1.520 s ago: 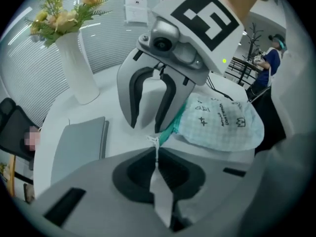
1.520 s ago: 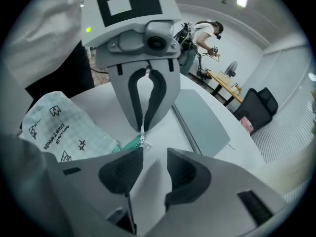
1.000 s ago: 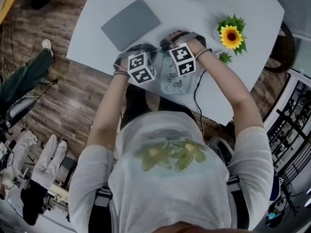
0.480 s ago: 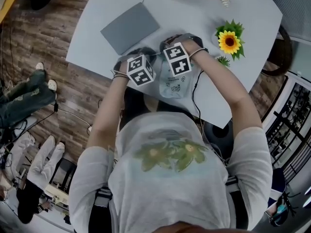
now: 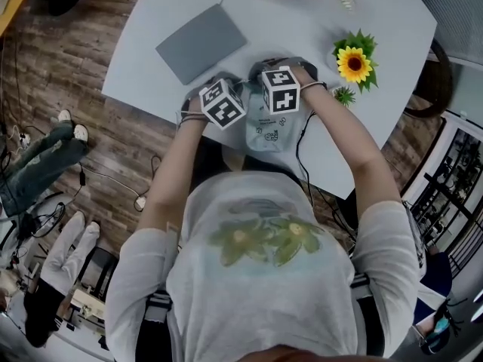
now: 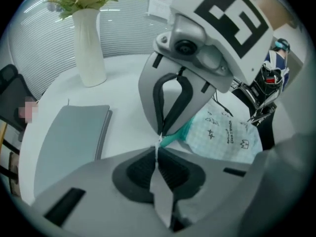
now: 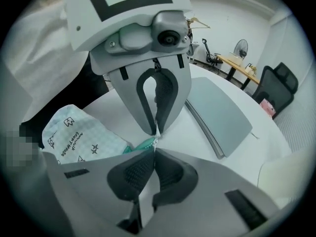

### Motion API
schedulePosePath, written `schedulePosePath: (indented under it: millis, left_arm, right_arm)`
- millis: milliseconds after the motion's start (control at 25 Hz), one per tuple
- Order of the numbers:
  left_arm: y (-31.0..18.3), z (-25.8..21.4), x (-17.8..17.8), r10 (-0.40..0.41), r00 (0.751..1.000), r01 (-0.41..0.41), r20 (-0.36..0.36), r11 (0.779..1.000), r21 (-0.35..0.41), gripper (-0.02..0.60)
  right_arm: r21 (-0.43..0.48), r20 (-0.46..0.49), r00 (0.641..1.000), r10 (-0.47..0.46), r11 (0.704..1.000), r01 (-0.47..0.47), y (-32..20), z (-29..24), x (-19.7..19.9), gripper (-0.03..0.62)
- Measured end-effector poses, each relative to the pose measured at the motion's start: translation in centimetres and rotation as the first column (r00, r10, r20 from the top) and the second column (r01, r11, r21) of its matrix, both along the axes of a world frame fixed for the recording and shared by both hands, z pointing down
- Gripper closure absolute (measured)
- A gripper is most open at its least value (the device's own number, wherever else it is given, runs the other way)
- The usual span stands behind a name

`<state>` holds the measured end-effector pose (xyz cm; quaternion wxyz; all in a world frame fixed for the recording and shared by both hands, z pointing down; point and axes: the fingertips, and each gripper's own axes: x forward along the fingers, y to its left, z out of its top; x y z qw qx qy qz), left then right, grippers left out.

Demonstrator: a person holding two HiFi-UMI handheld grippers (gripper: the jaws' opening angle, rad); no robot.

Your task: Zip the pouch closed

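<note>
The pouch (image 5: 269,129), pale mint check with small black prints, lies on the white table (image 5: 151,21) near its front edge. Both grippers stand over its far end, tip to tip, their marker cubes hiding the tips in the head view. My left gripper (image 6: 158,151) is shut on the teal zipper end (image 6: 173,138) of the pouch (image 6: 229,137). Facing it, my right gripper (image 7: 155,151) is shut on a small white tab at that same end (image 7: 144,144). Whether that tab is the slider's pull I cannot tell.
A flat grey folder (image 5: 202,41) lies on the table to the left of the grippers. A sunflower (image 5: 355,62) stands at the right, and a white vase (image 6: 89,48) with flowers at the back. A thin black cable (image 5: 300,145) runs off the front edge.
Both marker cubes have rolled a little over the pouch while the hands stayed in place. A person's legs on the floor at the left have shifted.
</note>
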<state>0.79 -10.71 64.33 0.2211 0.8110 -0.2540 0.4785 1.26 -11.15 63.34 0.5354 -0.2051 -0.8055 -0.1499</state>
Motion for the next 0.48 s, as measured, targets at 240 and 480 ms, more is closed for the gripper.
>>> schedulePosePath:
  millis: [240, 480]
  left_arm:
    - [-0.24, 0.02, -0.06, -0.05, 0.999, 0.05, -0.004, 0.999, -0.015, 0.56]
    - [-0.25, 0.08, 0.05, -0.065, 0.998, 0.065, 0.005, 0.998, -0.009, 0.56]
  right_arm:
    - [0.026, 0.008, 1.0, 0.03, 0.999, -0.03, -0.15, 0.02, 0.34, 0.576]
    - [0.044, -0.014, 1.0, 0.017, 0.999, -0.016, -0.08, -0.04, 0.86, 0.576]
